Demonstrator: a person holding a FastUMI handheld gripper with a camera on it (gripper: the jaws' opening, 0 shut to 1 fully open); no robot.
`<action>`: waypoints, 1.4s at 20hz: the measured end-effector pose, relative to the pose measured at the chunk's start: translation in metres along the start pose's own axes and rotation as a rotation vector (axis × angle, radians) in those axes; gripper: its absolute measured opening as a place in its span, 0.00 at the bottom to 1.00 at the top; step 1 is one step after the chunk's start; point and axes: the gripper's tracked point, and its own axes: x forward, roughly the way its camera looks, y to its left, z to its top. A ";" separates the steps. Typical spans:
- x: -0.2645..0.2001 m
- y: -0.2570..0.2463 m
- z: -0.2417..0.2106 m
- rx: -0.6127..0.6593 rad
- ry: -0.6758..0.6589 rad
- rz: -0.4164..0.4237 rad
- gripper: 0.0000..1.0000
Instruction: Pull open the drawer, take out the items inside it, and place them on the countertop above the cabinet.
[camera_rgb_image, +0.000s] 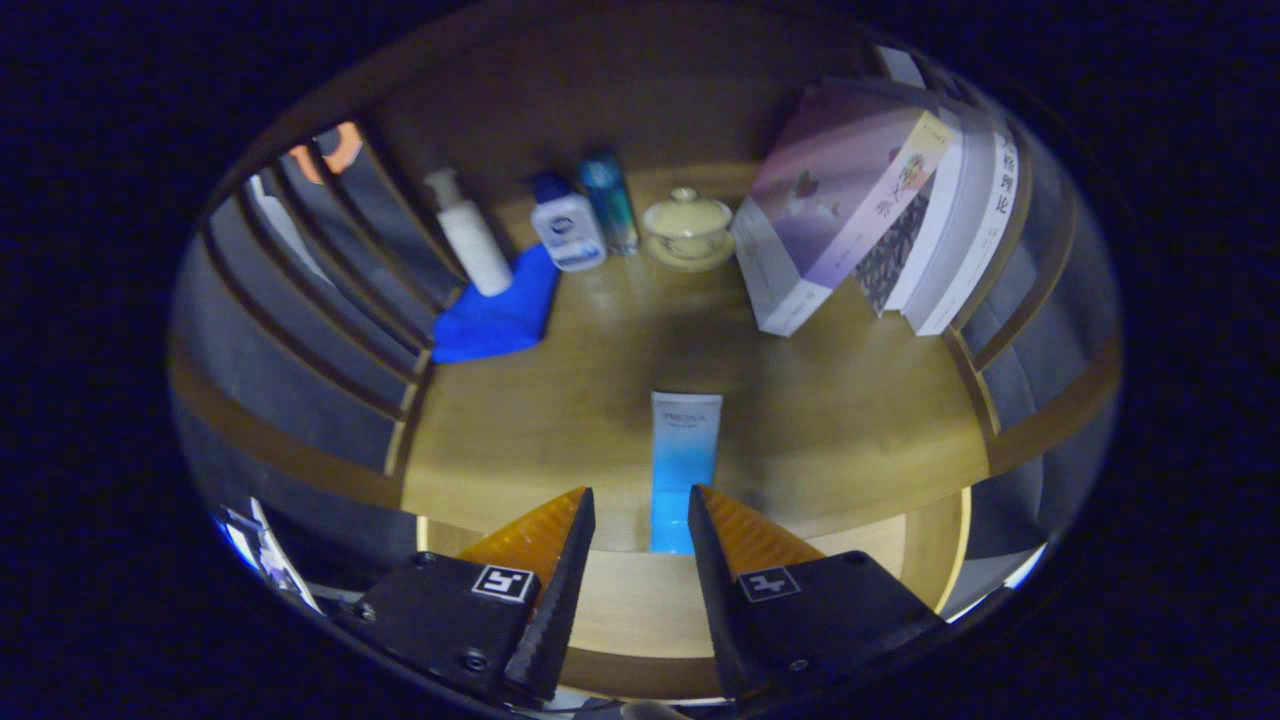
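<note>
The gripper (640, 500) hangs with its fingers spread apart, gripping nothing. Just ahead of the gap between them a tube (682, 465) lies flat on the wooden countertop (850, 420), lengthwise, its near end level with the fingertips. Further back, a blue cloth (497, 315) sits to the left with a white pump bottle (470, 240) on it. Beside those, a small blue-capped bottle (566, 228), a slim can (610, 200), then a lidded cup (688, 225). Books (880, 210) lean together on the right.
</note>
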 end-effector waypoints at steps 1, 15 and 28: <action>-0.012 0.000 -0.006 -0.031 -0.056 0.001 0.60; -0.150 -0.006 -0.106 -0.028 -0.695 0.078 0.98; -0.170 -0.035 -0.201 -0.011 -0.883 0.056 1.00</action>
